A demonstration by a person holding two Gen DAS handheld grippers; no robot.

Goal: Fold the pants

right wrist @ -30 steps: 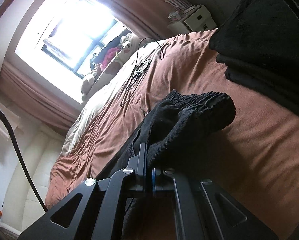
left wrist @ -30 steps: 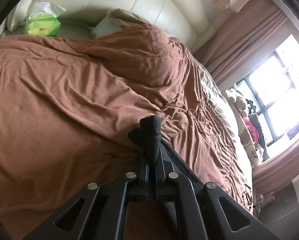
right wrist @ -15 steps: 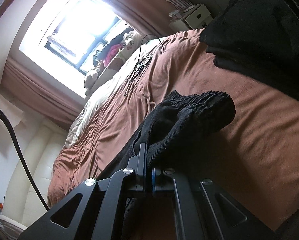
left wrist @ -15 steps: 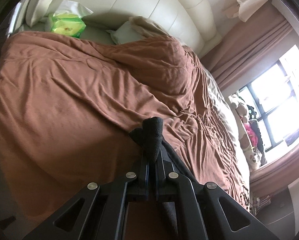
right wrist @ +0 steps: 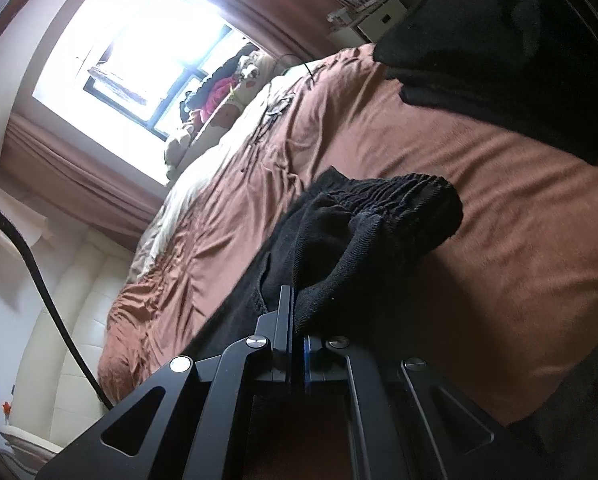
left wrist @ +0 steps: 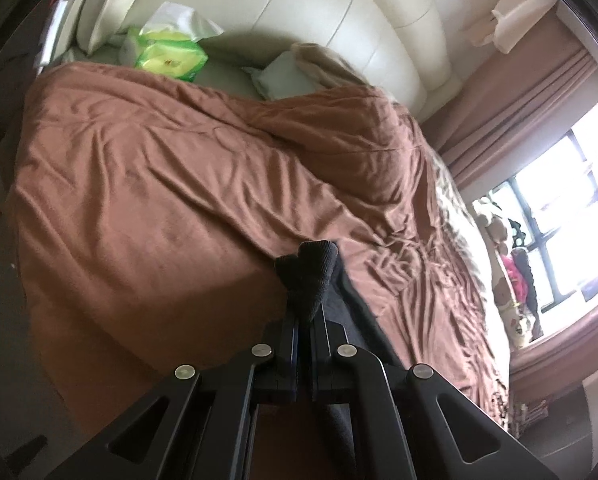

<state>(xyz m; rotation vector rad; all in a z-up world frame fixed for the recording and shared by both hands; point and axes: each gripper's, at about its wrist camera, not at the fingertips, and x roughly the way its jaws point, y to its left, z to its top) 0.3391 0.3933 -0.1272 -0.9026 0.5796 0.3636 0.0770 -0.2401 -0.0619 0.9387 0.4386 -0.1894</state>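
Note:
The black pants hang between my two grippers above the brown bedspread. My left gripper is shut on a small bunched end of the pants, with the cloth trailing down to the right. My right gripper is shut on the elastic waistband end, which bulges over the fingers. Both ends are lifted off the bed.
A pile of black clothes lies on the bed at the far right. A green tissue pack and pillows sit by the cream headboard. A window with stuffed toys lines the far bedside. Cables lie on the bedspread.
Both grippers have pulled back and up from the bed while holding the pants. More of the bed's edge and floor shows in the left wrist view.

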